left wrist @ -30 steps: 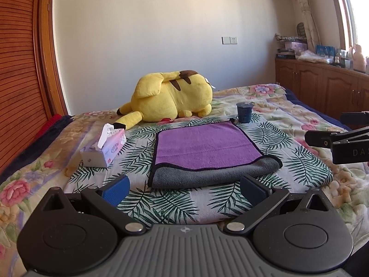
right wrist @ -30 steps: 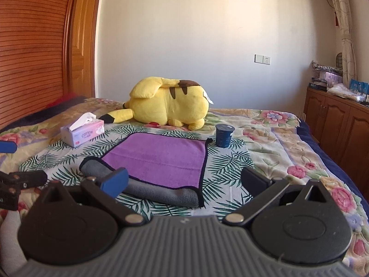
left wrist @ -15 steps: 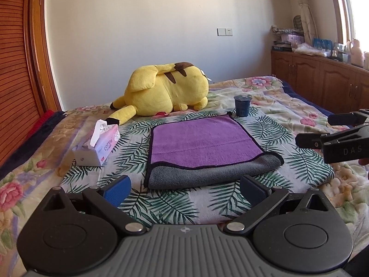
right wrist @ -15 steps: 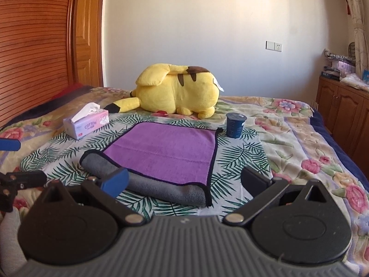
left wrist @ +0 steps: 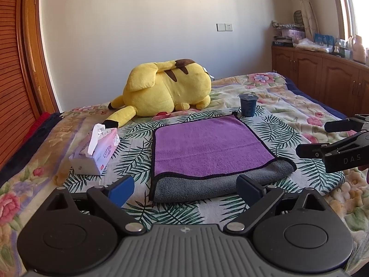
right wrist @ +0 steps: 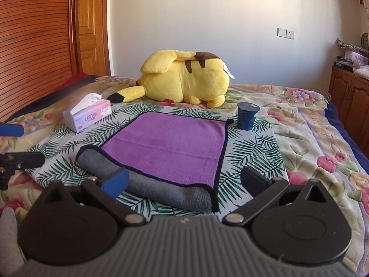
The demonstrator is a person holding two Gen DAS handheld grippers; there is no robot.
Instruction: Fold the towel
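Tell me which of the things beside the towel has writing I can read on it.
The pink tissue box, left of the towel, reads COTTON. The dark blue cup shows no legible text.

both grippers nearer towel [left wrist: 208, 147] — lower

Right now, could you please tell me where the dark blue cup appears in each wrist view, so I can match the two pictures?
Left wrist view: the cup stands right of centre, just beyond the towel's far right corner.
Right wrist view: the cup stands right of centre, again beside the towel's far right corner.
Shared landmark: the yellow plush toy lies behind the towel, left of the cup.
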